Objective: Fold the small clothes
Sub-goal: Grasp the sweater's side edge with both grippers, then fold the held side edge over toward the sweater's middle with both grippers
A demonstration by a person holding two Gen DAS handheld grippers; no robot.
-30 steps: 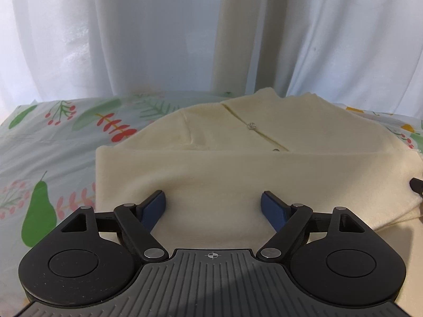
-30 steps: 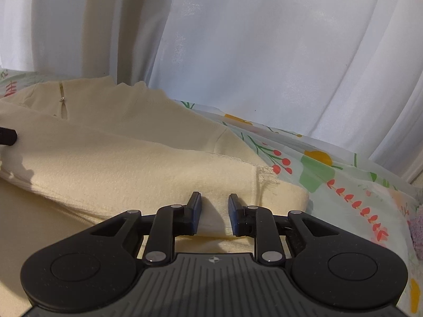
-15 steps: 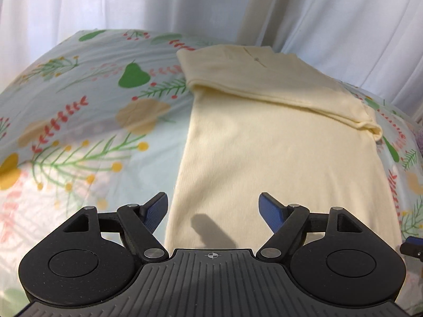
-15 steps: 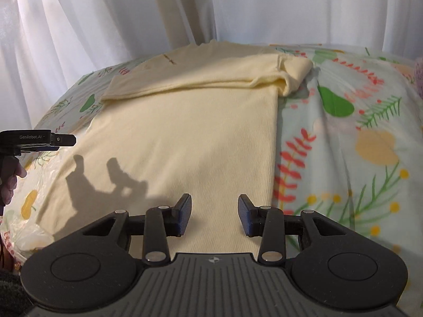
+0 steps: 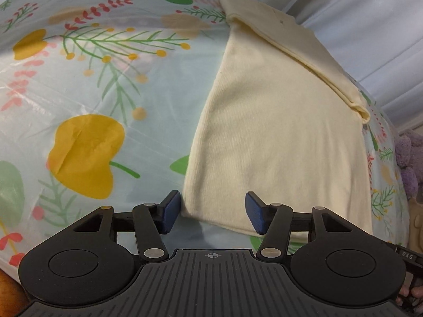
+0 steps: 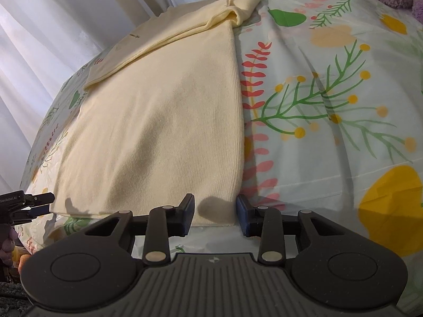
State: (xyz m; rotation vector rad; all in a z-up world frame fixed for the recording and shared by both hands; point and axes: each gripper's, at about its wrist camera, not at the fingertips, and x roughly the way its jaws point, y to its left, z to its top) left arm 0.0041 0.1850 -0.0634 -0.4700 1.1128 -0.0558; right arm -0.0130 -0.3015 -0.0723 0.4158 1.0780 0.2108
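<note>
Garment (image 5: 277, 132): cream knit, lying flat on a floral cloth (image 5: 105, 92), far end folded over.
Left hand-held gripper (image 5: 210, 215): jaws closing, part open, astride the garment's near left corner; pads not pressing.
Right hand-held gripper (image 6: 215, 215): jaws closing, narrow gap, astride the near right corner; nothing gripped.
Purple plush (image 5: 408, 158): right of the left gripper, beyond the garment.
</note>
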